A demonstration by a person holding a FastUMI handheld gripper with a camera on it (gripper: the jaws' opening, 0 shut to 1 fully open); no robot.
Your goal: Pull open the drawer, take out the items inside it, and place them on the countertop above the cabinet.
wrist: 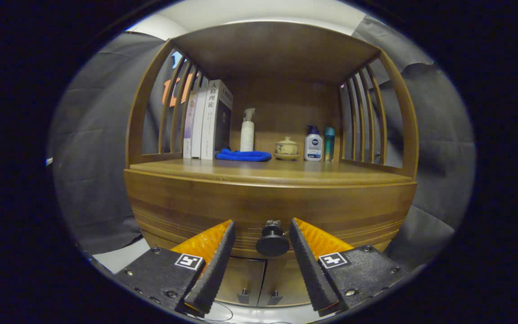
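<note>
A wooden cabinet [268, 202] stands before us. Our gripper [261, 231] is wide open, holding nothing; the closed drawer's knob [272, 243] sits between its fingers. Next we should close on it and pull.

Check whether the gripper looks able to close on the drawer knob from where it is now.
Probably yes. The gripper is open, and the drawer knob sits between its fingers with a gap on each side. Nothing lies between them and the knob, and the drawer front looks shut.
</note>
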